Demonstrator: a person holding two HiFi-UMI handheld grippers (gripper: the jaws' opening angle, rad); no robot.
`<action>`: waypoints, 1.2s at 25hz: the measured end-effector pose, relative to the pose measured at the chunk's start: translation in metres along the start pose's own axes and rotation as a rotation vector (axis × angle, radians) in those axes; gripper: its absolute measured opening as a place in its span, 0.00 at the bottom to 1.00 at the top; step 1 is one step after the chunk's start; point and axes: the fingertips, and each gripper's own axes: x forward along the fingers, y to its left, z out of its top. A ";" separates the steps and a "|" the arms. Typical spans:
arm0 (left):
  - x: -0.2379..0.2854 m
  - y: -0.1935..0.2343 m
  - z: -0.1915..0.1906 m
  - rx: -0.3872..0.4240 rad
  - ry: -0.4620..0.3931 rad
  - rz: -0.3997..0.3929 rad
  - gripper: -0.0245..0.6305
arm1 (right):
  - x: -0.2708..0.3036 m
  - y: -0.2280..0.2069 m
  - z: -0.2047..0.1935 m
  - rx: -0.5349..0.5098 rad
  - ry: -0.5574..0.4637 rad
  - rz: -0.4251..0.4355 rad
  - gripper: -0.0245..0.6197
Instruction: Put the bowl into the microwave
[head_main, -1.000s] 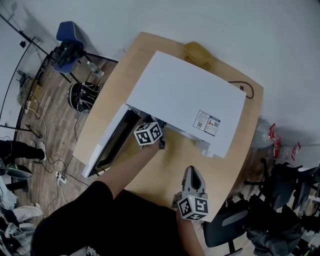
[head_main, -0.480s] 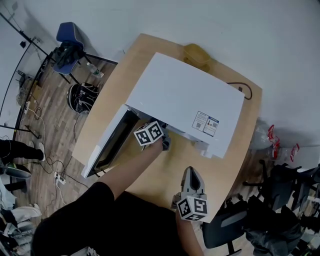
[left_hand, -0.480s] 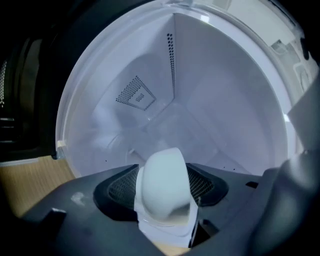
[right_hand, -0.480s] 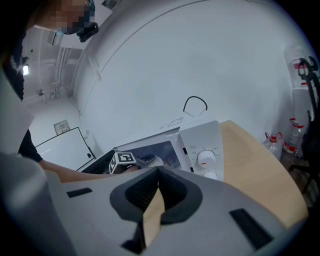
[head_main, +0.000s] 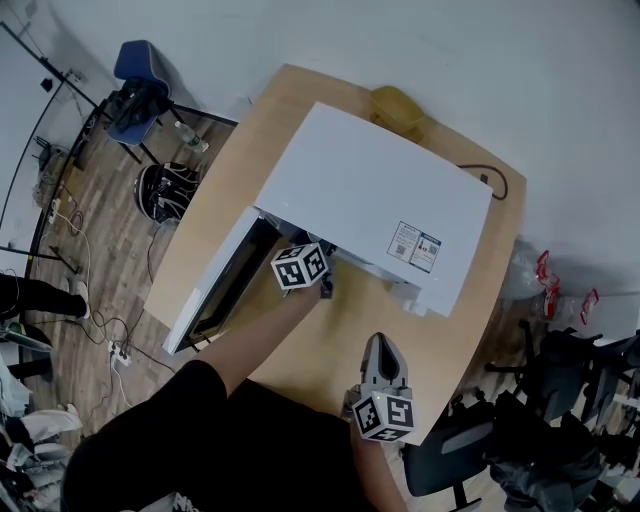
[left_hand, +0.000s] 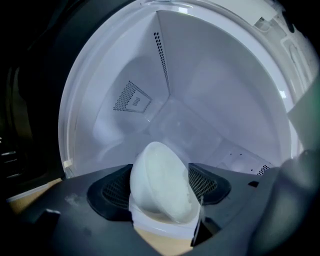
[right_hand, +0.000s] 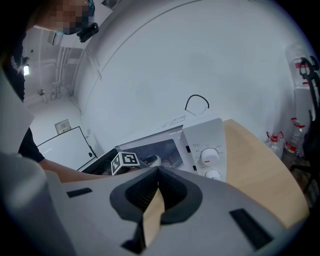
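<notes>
The white microwave (head_main: 370, 190) stands on the round wooden table (head_main: 470, 310) with its door (head_main: 215, 285) swung open to the left. My left gripper (head_main: 322, 284) reaches into the opening, shut on a white bowl (left_hand: 160, 185) that sits tilted between the pads. Its jaws have just been opening slightly, with the bowl still between them. Beyond the bowl lies the white cavity (left_hand: 200, 100) with its glass plate. My right gripper (head_main: 383, 350) hovers over the table's near edge, shut and empty (right_hand: 158, 172), facing the microwave's control knobs (right_hand: 207, 156).
A yellow object (head_main: 395, 105) lies behind the microwave and a black cable (head_main: 495, 180) runs off its right rear. An office chair (head_main: 450, 460) stands at the near right. A blue chair (head_main: 135, 70) and floor cables are at the far left.
The left gripper's marker cube shifted very slightly; otherwise both grippers, the bowl and the door stand as before.
</notes>
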 end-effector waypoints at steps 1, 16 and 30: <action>0.000 0.000 0.000 0.011 0.003 -0.005 0.52 | 0.000 0.002 0.000 -0.003 0.001 0.003 0.13; -0.003 0.005 -0.004 0.138 0.032 -0.016 0.56 | -0.004 0.010 -0.008 -0.036 0.014 -0.006 0.13; -0.034 0.002 0.001 0.242 0.054 -0.102 0.56 | -0.025 0.035 -0.021 -0.051 0.001 -0.054 0.13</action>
